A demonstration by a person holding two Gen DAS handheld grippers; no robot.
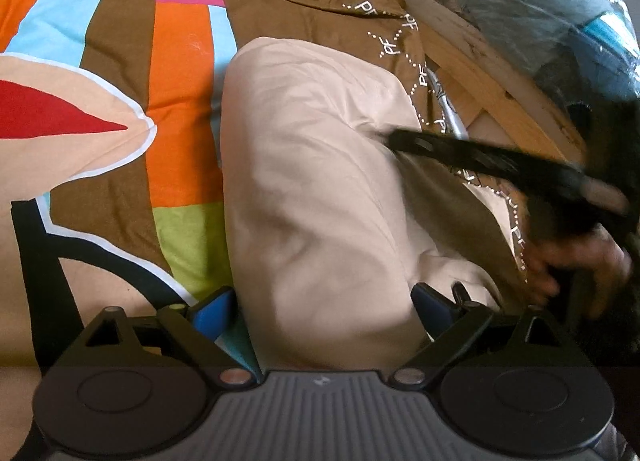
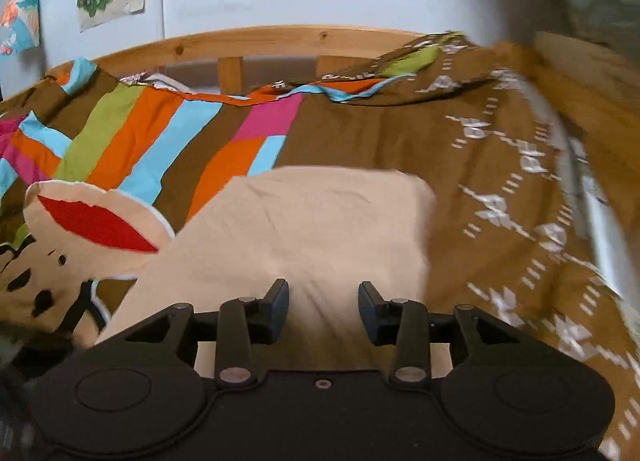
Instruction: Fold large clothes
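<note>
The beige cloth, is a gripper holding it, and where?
Nothing grips the cloth. The left gripper is open astride its near end; the right gripper is open above it.

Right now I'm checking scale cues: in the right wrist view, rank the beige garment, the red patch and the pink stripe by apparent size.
1. Beige garment, by far the largest, though also nearest the camera.
2. Red patch.
3. Pink stripe, close to the patch and farther off, so that order is unsure.

Left hand-held gripper (image 1: 322,307): jaws spread wide, blue pads apart. Right hand-held gripper (image 2: 323,303): jaws parted, holding nothing. Person's right hand (image 1: 576,261) wraps its handle, blurred.
</note>
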